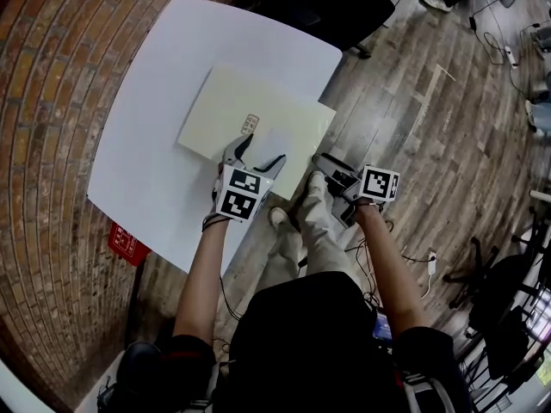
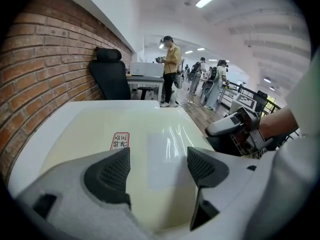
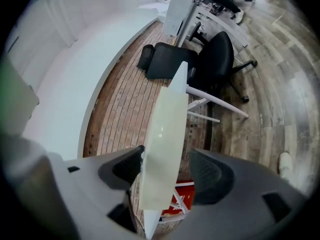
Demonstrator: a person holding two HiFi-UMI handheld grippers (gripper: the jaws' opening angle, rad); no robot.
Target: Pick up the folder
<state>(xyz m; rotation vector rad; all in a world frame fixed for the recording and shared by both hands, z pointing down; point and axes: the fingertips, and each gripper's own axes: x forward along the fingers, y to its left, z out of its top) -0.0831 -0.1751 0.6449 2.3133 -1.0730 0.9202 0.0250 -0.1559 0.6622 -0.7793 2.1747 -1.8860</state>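
A cream folder (image 1: 258,119) with a small red stamp lies flat on the white table (image 1: 146,170), and its right edge overhangs the table. My left gripper (image 1: 264,149) hovers open just over the folder's near edge. In the left gripper view its pads stand apart above the folder (image 2: 165,134), gripping nothing. My right gripper (image 1: 324,167) is at the overhanging right edge. In the right gripper view the folder (image 3: 167,119) shows edge-on between the wide jaws of that gripper (image 3: 162,171). It lies close against the left pad (image 3: 125,169), with a gap to the right pad.
A brick wall (image 1: 52,101) runs along the table's left side. A black office chair (image 1: 327,7) stands beyond the far edge. A red object (image 1: 127,243) sits under the table. Cables (image 1: 413,256) lie on the wooden floor. People stand far off (image 2: 171,66).
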